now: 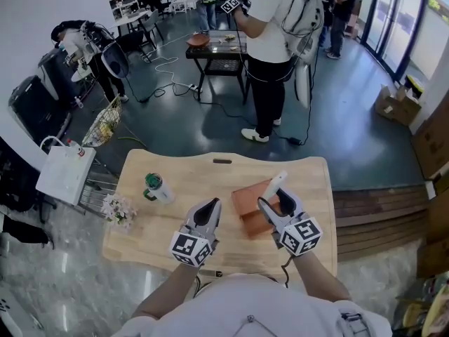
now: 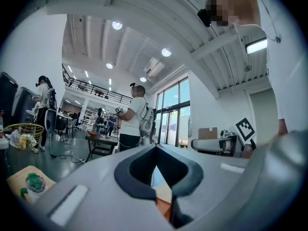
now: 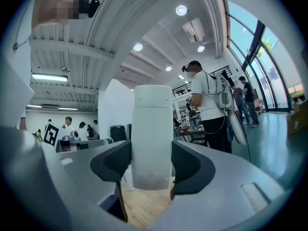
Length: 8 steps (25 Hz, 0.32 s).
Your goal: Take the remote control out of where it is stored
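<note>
A white remote control (image 1: 278, 182) stands upright between the fingers of my right gripper (image 1: 277, 201), which is shut on it and holds it just above a reddish-brown box (image 1: 247, 202) on the wooden table (image 1: 210, 174). In the right gripper view the remote (image 3: 152, 134) fills the gap between the dark pads (image 3: 111, 163) of that gripper (image 3: 151, 167), with its top end pointing up. My left gripper (image 1: 208, 215) hovers left of the box, jaws shut with nothing in them. The left gripper view shows that gripper (image 2: 161, 189) with its tips together.
A green-capped bottle (image 1: 156, 187) and a small bunch of flowers (image 1: 118, 210) are at the table's left side. Beyond the far edge a person (image 1: 273, 41) stands at a black cart (image 1: 217, 51). Cables lie on the floor, and a white bag (image 1: 64, 173) stands at the left.
</note>
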Motion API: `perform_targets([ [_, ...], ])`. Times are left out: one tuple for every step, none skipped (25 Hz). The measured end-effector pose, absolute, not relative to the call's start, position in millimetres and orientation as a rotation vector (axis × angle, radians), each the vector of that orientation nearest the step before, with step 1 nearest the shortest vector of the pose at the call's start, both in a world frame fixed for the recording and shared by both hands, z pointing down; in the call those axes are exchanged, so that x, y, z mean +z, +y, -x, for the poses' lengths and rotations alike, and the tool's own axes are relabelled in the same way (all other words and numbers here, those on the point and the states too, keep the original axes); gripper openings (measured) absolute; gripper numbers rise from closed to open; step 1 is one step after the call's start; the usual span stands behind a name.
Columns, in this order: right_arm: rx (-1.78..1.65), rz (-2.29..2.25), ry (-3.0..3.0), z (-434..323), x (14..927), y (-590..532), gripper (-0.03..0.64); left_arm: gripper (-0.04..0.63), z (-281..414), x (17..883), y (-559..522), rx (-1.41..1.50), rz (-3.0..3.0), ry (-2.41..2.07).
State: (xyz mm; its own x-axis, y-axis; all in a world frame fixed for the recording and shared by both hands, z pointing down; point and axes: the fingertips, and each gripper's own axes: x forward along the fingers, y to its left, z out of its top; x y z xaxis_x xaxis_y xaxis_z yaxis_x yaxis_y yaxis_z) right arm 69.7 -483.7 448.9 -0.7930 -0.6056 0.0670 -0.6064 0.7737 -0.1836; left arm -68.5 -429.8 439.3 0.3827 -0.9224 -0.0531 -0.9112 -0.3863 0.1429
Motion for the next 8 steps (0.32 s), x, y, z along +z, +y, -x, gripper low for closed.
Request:
perform_targets([
  [0.29, -1.007, -2.953, -69.4, 447.8, -483.4, 0.29, 0.002, 68.1, 439.1, -430.2, -0.189, -2.535, -1.687],
  [0.278, -1.006, -2.952, -69.2, 447.0, -483.1, 0.29, 0.0, 67.7, 438.9, -430.4, -0.188, -2.535, -1.687],
  [0.273, -1.005, -2.952, -69.2, 446.7, -483.0, 0.29, 0.002, 67.5, 438.9, -430.6, -0.187, -2.535, -1.687],
  [0.272, -1.006, -2.952, -69.1, 446.8, -483.1, 0.29, 0.002, 67.6, 438.9, -430.9, -0.187, -2.535, -1.688],
  [0.274, -1.007, -2.952, -68.8, 447.3, -483.4, 0.29, 0.001, 68.0, 439.0, -431.1, -0.186, -2.535, -1.688],
  [0.277, -1.009, -2.951, -68.6, 448.0, -483.7, 0.29, 0.001, 68.5, 439.1, -431.2, -0.187, -2.535, -1.689],
  [0.28, -1.011, -2.95, -68.2, 448.8, -484.0, 0.29, 0.002, 69.1, 439.3, -431.3, -0.188, -2.536, -1.689],
  [0.283, -1.014, -2.949, -67.9, 449.6, -484.3, 0.29, 0.001, 69.6, 439.5, -431.3, -0.188, -2.536, -1.69],
])
